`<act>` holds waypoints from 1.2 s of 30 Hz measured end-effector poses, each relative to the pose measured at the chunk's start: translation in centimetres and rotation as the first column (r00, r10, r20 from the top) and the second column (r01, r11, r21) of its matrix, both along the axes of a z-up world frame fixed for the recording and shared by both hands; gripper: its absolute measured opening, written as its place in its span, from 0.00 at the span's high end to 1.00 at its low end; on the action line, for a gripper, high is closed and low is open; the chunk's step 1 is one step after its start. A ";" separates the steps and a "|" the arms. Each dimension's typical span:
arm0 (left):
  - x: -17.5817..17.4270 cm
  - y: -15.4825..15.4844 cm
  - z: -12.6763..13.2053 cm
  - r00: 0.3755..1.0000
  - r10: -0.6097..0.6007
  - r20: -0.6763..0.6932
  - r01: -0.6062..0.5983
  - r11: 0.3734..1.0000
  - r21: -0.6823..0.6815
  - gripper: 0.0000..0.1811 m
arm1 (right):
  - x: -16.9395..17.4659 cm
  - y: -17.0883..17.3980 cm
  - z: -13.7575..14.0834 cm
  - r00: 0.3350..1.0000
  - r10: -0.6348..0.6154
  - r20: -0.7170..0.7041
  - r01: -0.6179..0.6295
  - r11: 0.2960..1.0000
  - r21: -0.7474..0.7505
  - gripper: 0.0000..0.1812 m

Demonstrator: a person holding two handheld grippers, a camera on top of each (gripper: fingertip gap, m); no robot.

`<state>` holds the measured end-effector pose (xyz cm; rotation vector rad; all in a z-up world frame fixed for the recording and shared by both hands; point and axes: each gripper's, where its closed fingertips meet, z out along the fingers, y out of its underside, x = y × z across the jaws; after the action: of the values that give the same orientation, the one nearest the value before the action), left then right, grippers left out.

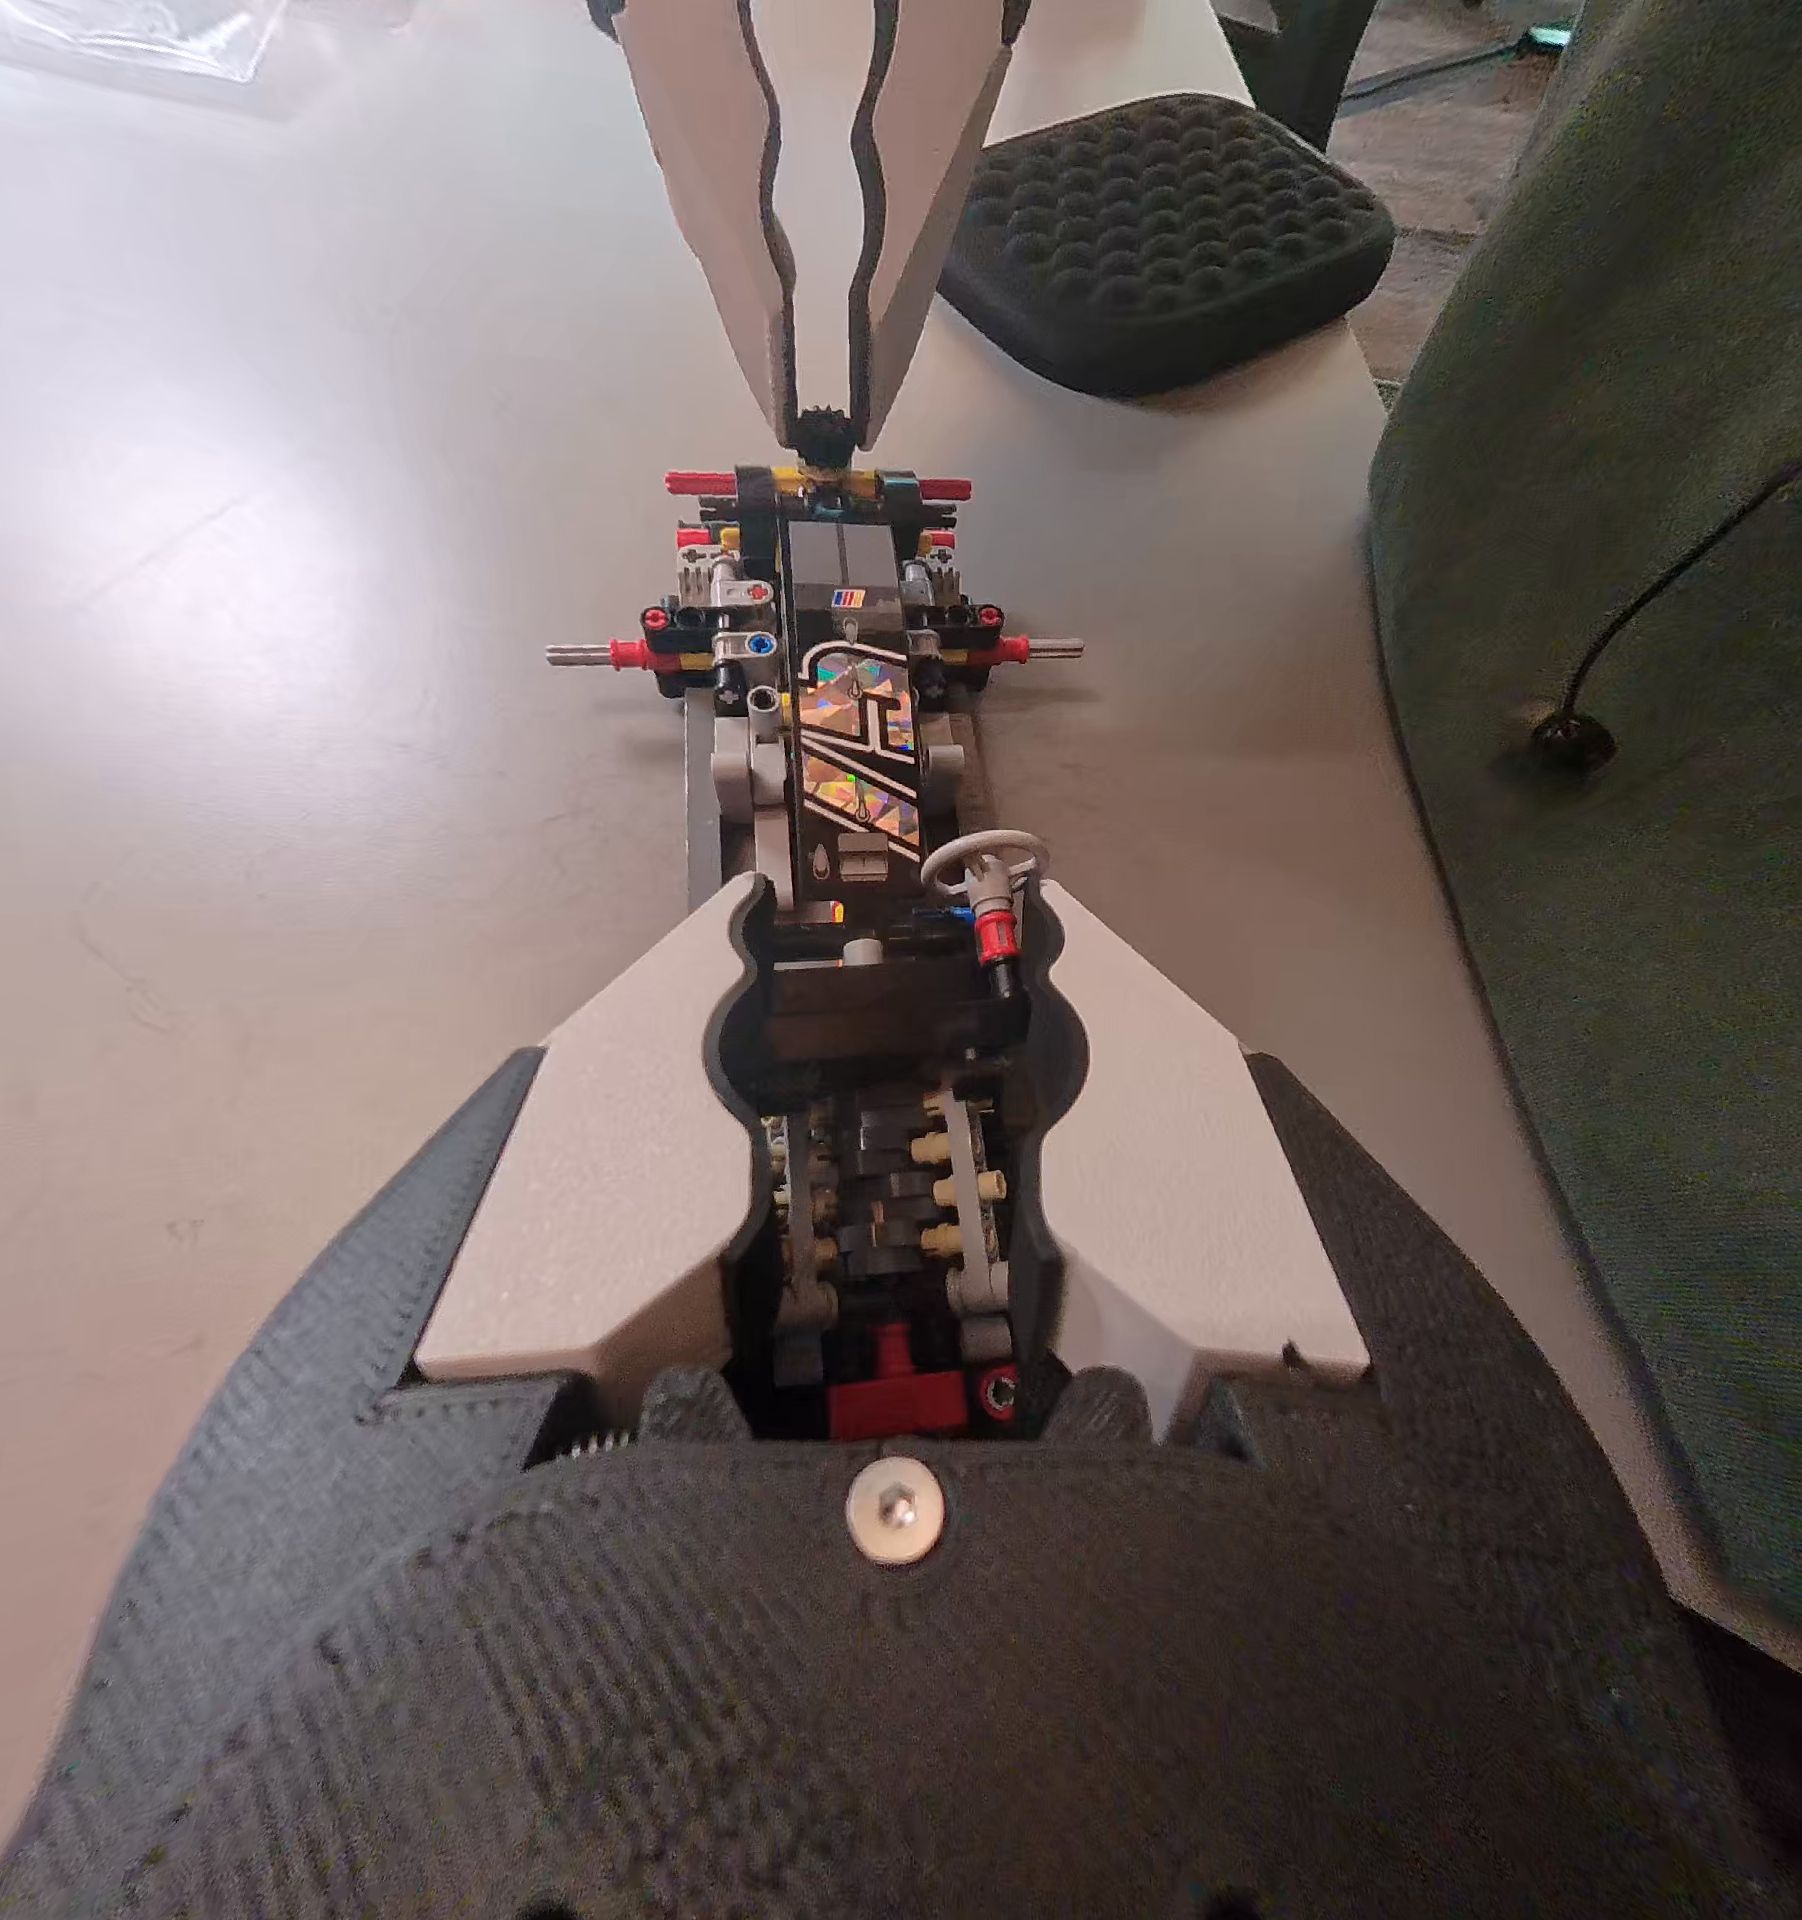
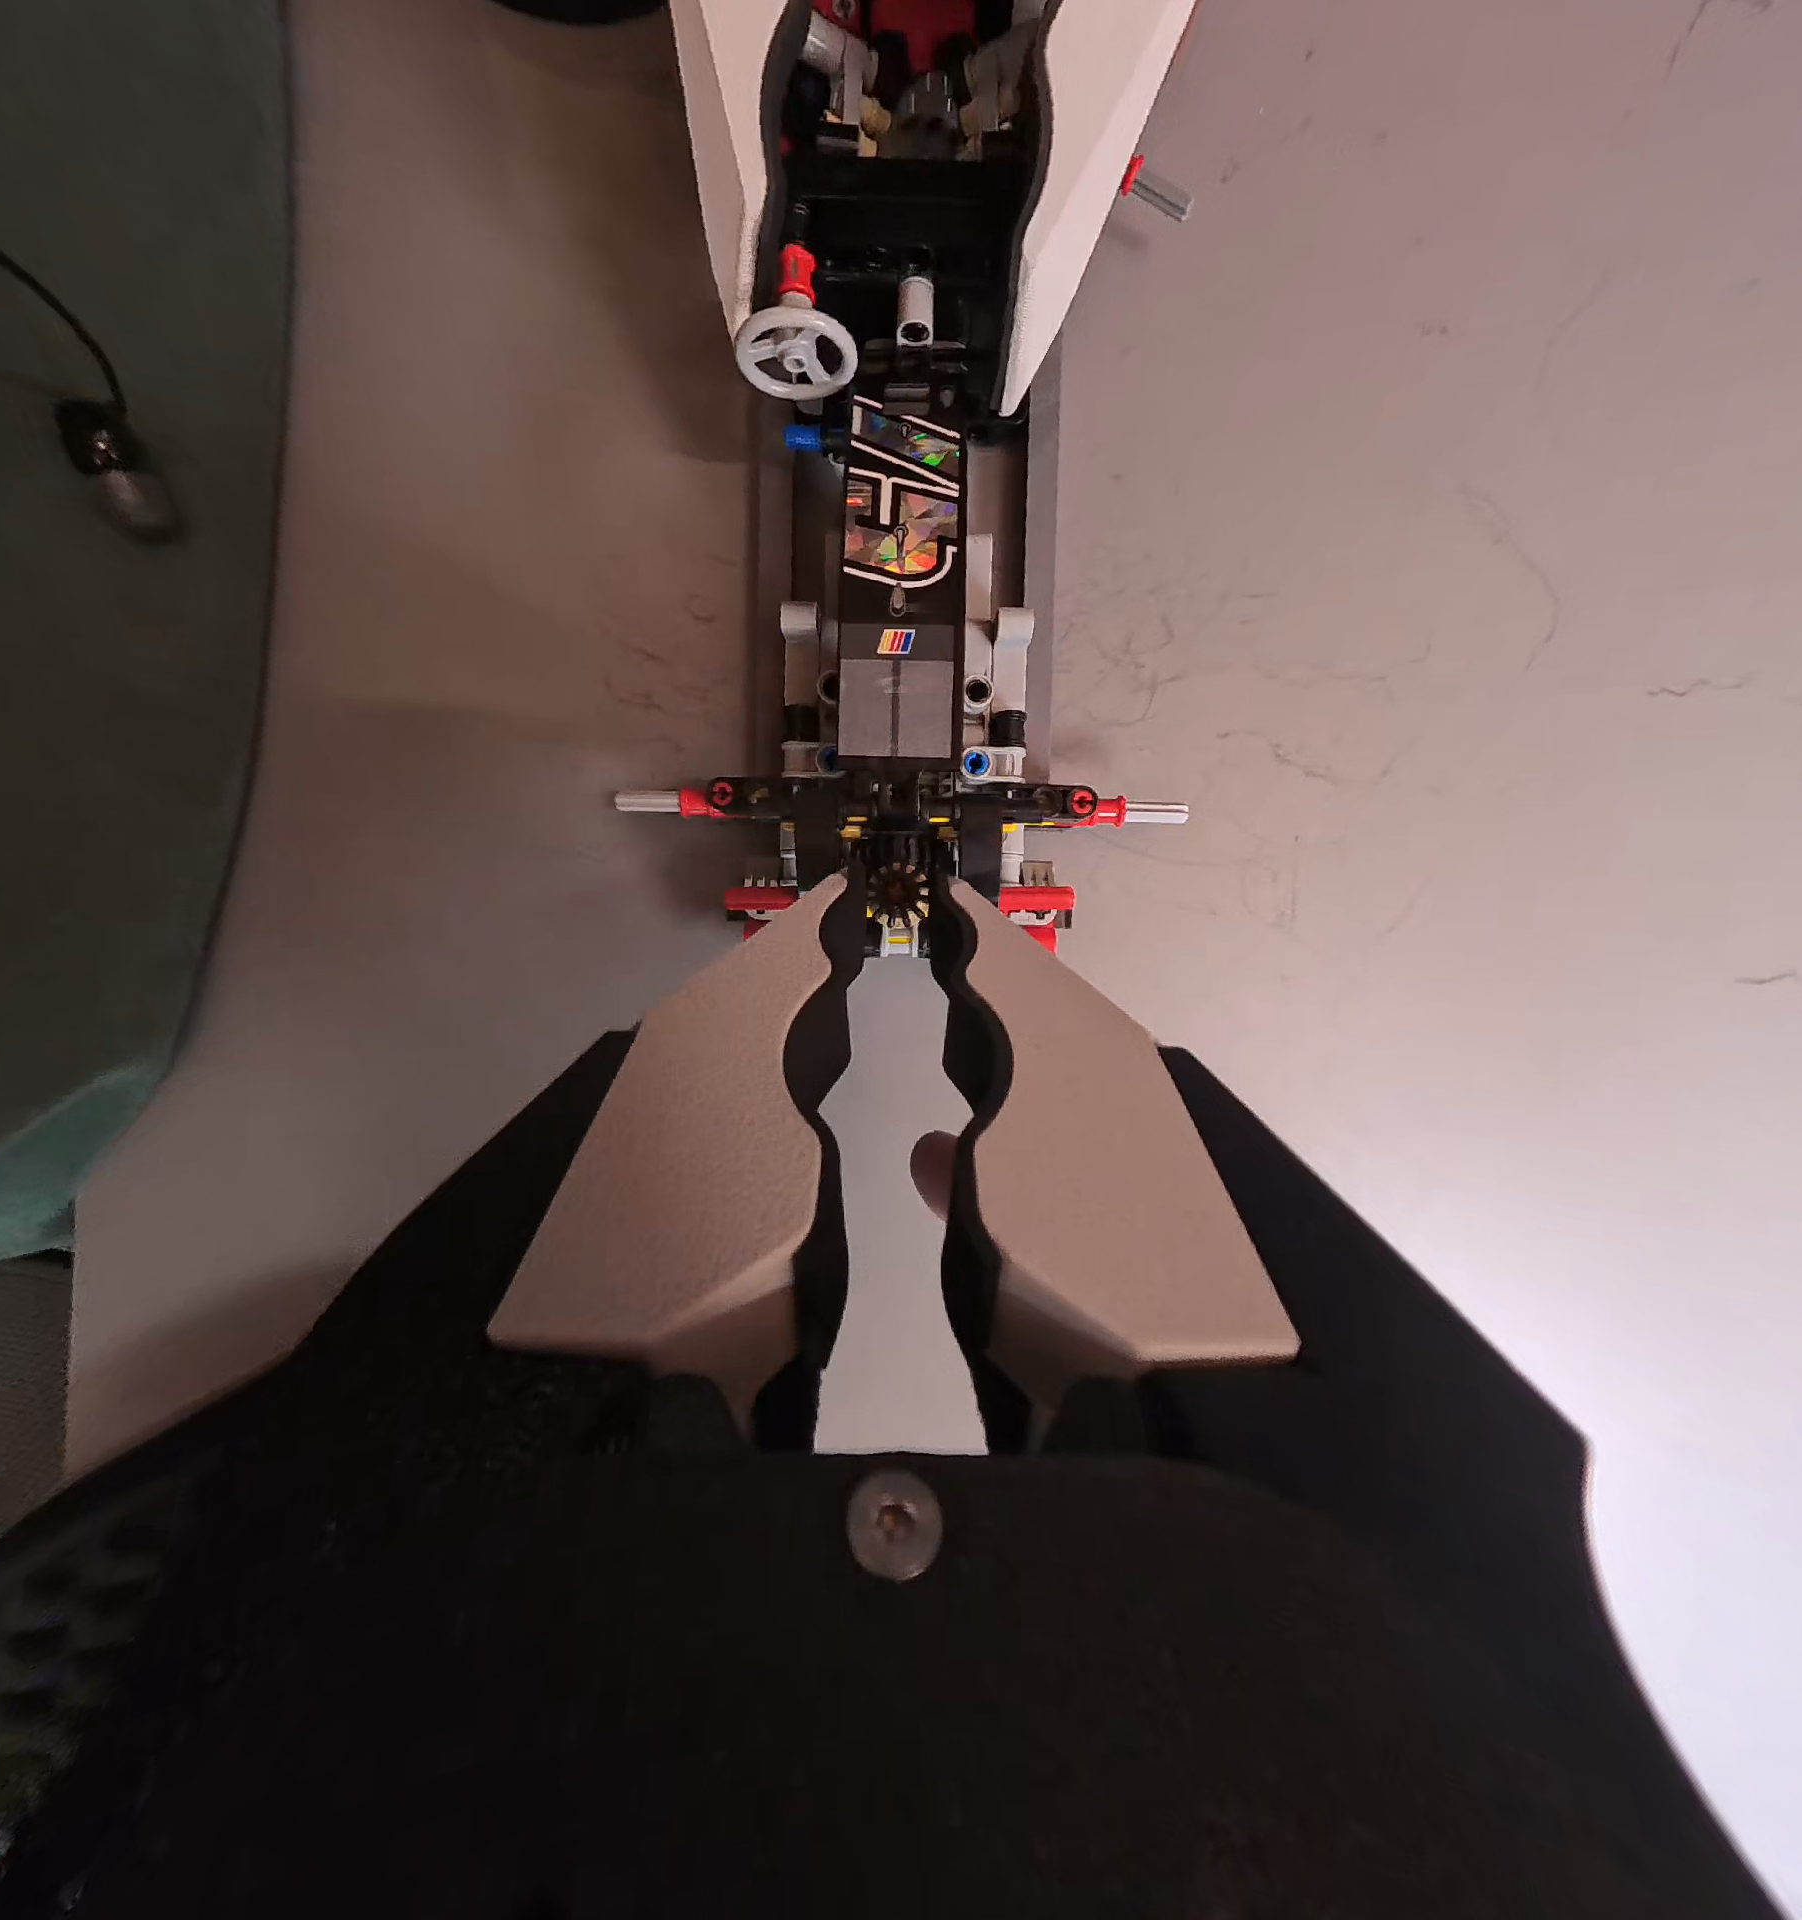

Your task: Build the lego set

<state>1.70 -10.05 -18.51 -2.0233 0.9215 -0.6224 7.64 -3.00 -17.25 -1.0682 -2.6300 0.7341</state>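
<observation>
A long black lego car chassis point(image 1: 855, 748) with a shiny sticker, a white steering wheel point(image 1: 985, 860) and red axle pins lies on the white table. My left gripper point(image 1: 892, 914) is shut on the chassis's rear part, its fingers on either side of the body. The chassis also shows in the right wrist view point(image 2: 897, 613), with the left gripper point(image 2: 881, 384) at the top. My right gripper point(image 2: 895, 894) is shut on a small black gear point(image 2: 895, 891) at the chassis's front end. In the left wrist view the right gripper point(image 1: 824, 421) holds the gear point(image 1: 824, 428) against the front.
A black dimpled cushion point(image 1: 1167, 239) lies at the table's far right edge. A green upholstered chair point(image 1: 1655, 727) with a thin black cable stands to the right; it also shows in the right wrist view point(image 2: 66, 520). A clear plastic bag point(image 1: 118, 42) lies at the far left. My right fingertips sit around 10 cm from my left ones.
</observation>
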 end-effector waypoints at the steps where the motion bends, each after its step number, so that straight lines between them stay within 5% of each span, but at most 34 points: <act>1: 0.0 0.0 0.0 1.000 -0.001 0.002 0.001 1.000 0.000 0.75 | 0.0 0.0 0.0 1.000 0.007 0.004 -0.007 1.000 -0.003 0.94; 14: -0.1 0.1 0.1 1.000 -0.007 0.027 0.007 1.000 0.007 0.76 | 0.1 0.0 0.0 0.985 0.164 0.060 -0.168 0.984 0.059 0.94; 16: -0.1 0.1 0.1 1.000 -0.002 0.022 0.001 1.000 0.013 0.76 | 0.0 0.1 0.0 0.990 0.131 0.046 -0.134 0.989 0.061 0.92; 18: -0.1 0.0 0.2 1.000 0.002 0.025 -0.003 1.000 0.019 0.75 | 0.3 0.0 0.9 0.996 0.083 0.032 -0.083 0.996 0.011 0.78; 20: -0.1 -0.2 0.5 0.999 -0.002 0.045 0.001 1.000 0.024 0.71 | 0.4 -0.3 3.1 0.998 0.021 -0.053 -0.026 0.995 -0.091 0.74; 28: -0.3 -0.3 0.9 0.999 0.001 0.040 -0.003 0.999 0.046 0.70 | 1.5 1.2 3.0 0.921 -0.286 -0.265 0.234 0.949 -0.211 0.89; 36: -0.2 0.0 0.3 1.000 0.029 -0.010 -0.028 0.998 0.061 0.74 | -0.3 0.2 0.5 0.921 -0.306 -0.239 0.243 0.935 -0.259 0.89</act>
<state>1.47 -10.01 -18.16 -1.9835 0.9056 -0.5620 7.35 -2.78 -16.78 -1.2602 -2.1428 1.0469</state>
